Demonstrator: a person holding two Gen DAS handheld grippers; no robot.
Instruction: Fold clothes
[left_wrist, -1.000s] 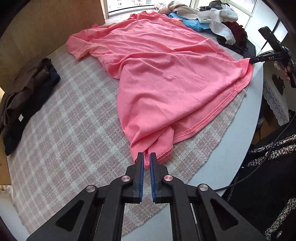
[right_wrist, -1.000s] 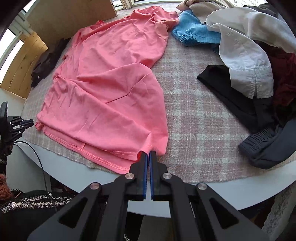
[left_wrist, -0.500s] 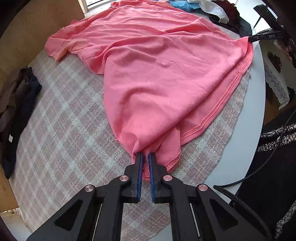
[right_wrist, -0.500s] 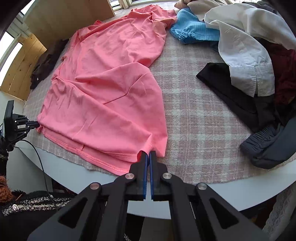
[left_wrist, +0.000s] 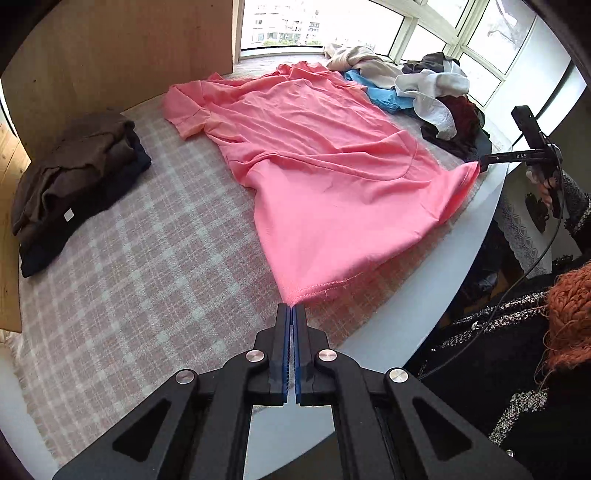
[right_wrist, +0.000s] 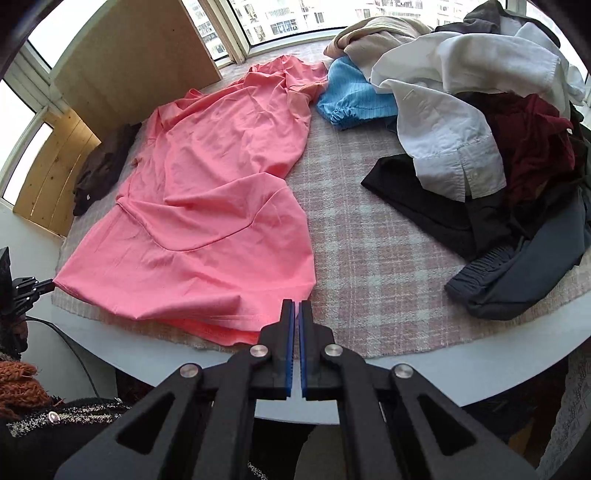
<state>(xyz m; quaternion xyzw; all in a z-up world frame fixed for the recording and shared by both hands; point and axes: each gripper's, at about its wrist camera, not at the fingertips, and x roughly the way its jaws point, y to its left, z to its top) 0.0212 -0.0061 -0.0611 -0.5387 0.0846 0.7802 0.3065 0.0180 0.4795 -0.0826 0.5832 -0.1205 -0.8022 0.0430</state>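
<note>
Left wrist view: the left gripper (left_wrist: 293, 308) pinches one hem corner of the pink shirt (left_wrist: 325, 166), the right gripper (right_wrist: 296, 306) the other, stretching the hem taut between them, probably to smooth it before folding

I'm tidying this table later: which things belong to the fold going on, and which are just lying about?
In the job: pink shirt, left gripper, right gripper.
Lying about: folded dark stack, unfolded clothes pile, checked cloth.
</note>
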